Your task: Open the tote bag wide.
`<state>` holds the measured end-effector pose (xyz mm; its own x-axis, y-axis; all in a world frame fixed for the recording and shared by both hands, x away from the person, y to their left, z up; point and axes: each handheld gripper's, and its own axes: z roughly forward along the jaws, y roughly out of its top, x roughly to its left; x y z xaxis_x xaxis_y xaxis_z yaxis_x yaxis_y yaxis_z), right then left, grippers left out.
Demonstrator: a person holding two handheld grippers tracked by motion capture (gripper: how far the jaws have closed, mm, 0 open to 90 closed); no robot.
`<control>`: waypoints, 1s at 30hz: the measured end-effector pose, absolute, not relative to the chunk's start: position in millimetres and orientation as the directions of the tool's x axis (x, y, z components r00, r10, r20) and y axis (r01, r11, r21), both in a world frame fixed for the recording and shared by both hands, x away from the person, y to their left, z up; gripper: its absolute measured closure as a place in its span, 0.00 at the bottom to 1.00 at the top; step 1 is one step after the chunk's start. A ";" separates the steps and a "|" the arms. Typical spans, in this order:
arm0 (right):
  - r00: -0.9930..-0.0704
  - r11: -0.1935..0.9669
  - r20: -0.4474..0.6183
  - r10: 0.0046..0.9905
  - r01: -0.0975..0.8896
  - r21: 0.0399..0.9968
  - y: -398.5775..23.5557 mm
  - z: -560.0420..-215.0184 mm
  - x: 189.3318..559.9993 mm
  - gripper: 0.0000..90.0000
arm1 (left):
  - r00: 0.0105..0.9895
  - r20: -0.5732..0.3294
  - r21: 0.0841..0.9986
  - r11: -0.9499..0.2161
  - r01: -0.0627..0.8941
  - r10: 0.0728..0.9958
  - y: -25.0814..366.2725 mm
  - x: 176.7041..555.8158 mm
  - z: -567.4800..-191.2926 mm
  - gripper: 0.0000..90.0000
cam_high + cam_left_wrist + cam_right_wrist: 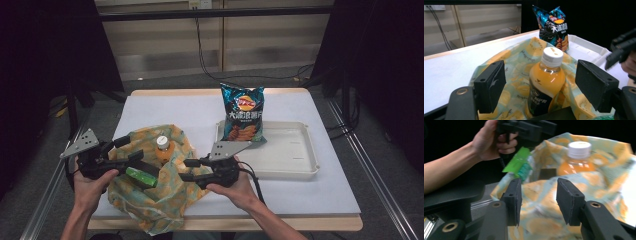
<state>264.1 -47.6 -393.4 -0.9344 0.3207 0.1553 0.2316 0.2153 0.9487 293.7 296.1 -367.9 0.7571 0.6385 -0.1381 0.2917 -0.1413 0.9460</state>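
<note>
A yellow and teal patterned cloth bag point(165, 200) lies slumped at the table's front left. An orange juice bottle point(162, 147) with a white cap stands upright inside it. My left gripper point(134, 148) reaches over the bag's left rim. In the left gripper view its jaws point(541, 66) stand wide, with the bottle point(546, 80) beyond them and untouched. A green packet point(141, 176) lies at the bag's mouth just under that gripper. My right gripper point(187, 170) is at the bag's right side, open, with the cloth point(544, 195) just ahead of its pads point(569, 200).
A blue bag of crisps point(243, 112) leans on the far left corner of a white tray point(295, 155) at the right. The white table point(165, 107) has bare surface behind the cloth bag. Dark curtains and cables surround the table.
</note>
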 end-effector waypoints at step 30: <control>-0.943 0.296 0.178 0.280 0.261 0.919 39.8 -416.4 280.3 0.69 | 0.729 -0.131 0.946 -0.136 0.295 0.672 302.7 294.3 -366.6 0.20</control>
<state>280.3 39.8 -416.4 -0.9433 0.2799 0.1782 0.2614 0.2960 0.9187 294.3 302.7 -366.6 0.7290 0.6719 -0.1307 0.2950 -0.1360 0.9458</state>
